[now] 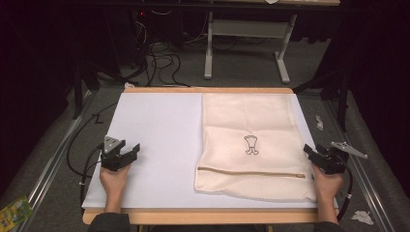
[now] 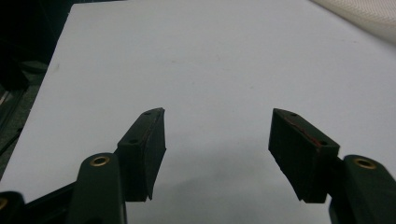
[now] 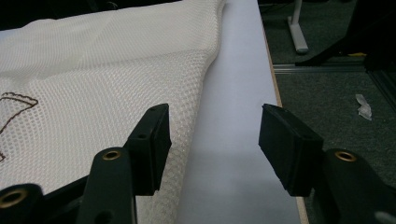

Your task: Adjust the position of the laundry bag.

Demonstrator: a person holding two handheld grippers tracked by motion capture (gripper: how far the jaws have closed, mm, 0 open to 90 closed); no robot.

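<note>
Lying flat on the white table [image 1: 154,140] is a cream mesh laundry bag [image 1: 251,125], zipper along its near edge, a small dark emblem [image 1: 251,145] at its middle. Well left of the bag, the left claw [image 1: 126,153] hovers agape over bare table. At the bag's right edge, the right claw [image 1: 309,151] stands parted, holding nothing.

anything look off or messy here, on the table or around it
On the table, nothing: the mesh bag lies flat on the white sheet, zipper shut. Around it, crumpled paper scraps and a green packet litter the floor.
</note>
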